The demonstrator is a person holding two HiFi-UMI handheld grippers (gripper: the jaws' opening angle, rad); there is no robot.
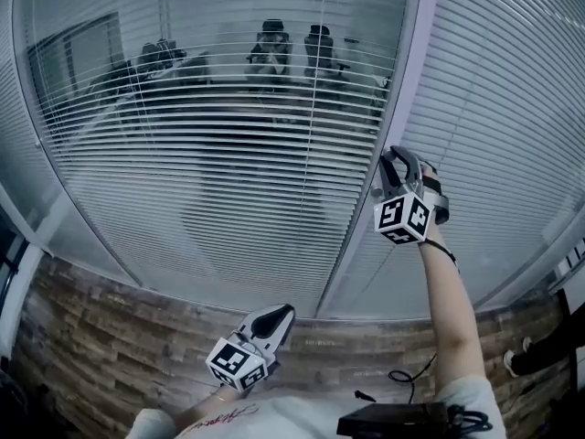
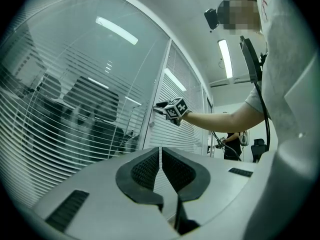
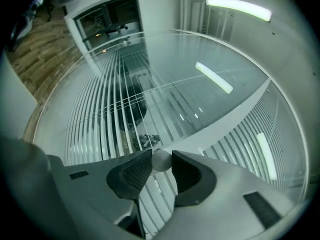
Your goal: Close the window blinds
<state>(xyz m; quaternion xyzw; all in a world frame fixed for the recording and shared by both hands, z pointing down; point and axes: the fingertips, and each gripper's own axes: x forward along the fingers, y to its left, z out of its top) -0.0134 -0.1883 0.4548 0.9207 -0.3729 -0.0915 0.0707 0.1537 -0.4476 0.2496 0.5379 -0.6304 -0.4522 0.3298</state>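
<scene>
White horizontal window blinds (image 1: 219,144) hang behind glass, slats tilted partly open, with gaps showing between them. The neighbouring blinds (image 1: 512,99) on the right look closed. A small round silver knob (image 3: 161,160) is pinched in the right claw (image 3: 161,157).

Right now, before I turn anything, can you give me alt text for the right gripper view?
The right gripper has its two dark padded jaws closed on a small round metal knob on the white window frame. Behind the glass, the blinds hang with their slats partly open, and a dim room shows through the gaps.
</scene>
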